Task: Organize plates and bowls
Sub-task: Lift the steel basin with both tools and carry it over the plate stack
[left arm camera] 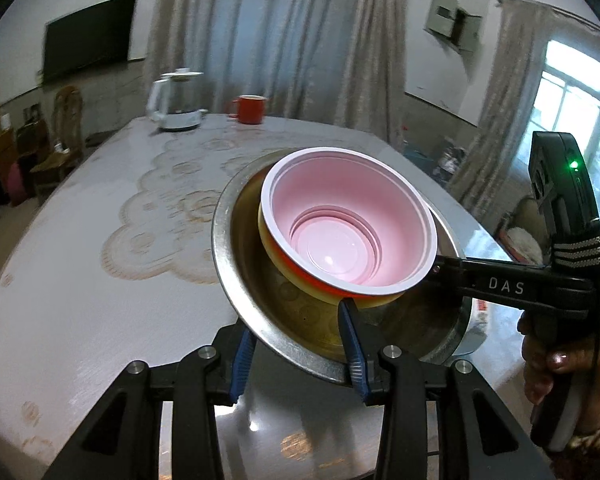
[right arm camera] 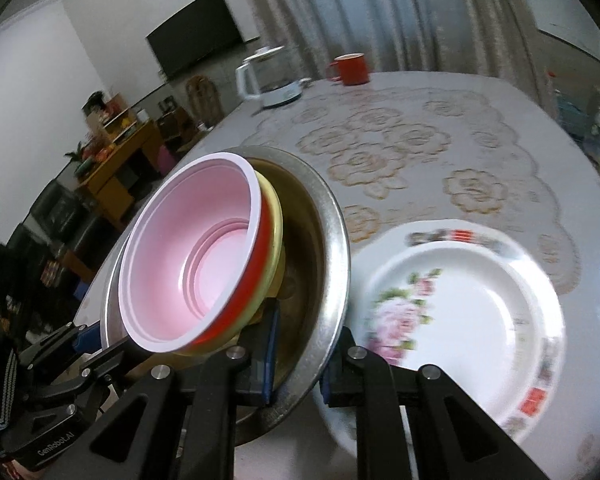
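Curtained room w/ a wall TV; lace-patterned table point(left arm camera: 80, 280) holds a white kettle point(left arm camera: 176, 100) and red mug point(left arm camera: 250, 109) at the far end. Both grippers clamp the round steel basin's point(left arm camera: 228, 264) rim, left gripper point(left arm camera: 300, 354) and right gripper point(right arm camera: 296, 356) on 2 sides, probably to carry it level. Nested inside: pink plastic bowl point(left arm camera: 340, 216) over red and yellow ones. Flowered white plate point(right arm camera: 472, 312) lies just beside.

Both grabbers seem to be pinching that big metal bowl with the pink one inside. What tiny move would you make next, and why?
Probably lower the steel bowl onto the floral plate. The left gripper and right gripper each clamp its rim, it looks tilted, the pink bowl leans inside, and the plate lies just beside it on the table.
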Action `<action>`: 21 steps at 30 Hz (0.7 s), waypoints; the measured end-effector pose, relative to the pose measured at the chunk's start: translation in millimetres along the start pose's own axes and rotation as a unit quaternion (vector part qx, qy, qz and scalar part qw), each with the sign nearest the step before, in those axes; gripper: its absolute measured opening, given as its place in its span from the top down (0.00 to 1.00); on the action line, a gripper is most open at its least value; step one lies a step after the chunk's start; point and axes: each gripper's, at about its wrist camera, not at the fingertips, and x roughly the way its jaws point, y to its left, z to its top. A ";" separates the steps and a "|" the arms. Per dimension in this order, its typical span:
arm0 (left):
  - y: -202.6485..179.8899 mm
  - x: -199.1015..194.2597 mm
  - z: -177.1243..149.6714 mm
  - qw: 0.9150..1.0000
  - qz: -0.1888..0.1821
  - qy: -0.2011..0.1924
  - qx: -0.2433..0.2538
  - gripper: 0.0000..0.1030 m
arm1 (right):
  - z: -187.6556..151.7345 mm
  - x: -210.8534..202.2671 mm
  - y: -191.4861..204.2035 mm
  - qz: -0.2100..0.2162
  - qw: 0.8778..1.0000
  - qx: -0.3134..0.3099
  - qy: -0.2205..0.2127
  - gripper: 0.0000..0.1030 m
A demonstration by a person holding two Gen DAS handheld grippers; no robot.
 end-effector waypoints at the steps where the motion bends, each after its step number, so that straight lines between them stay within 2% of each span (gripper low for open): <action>1: -6.8 4.2 2.5 1.000 -0.007 0.002 0.007 0.60 | -0.3 -4.6 -6.5 -0.005 1.000 0.007 -0.003 0.85; 9: -51.1 31.4 18.1 0.997 -0.046 0.019 0.050 0.60 | -6.8 -34.9 -55.6 -0.043 0.997 0.060 -0.019 0.85; 21: -82.9 60.2 18.1 0.993 -0.073 0.047 0.074 0.60 | -21.4 -48.9 -97.2 -0.066 0.993 0.101 -0.016 0.84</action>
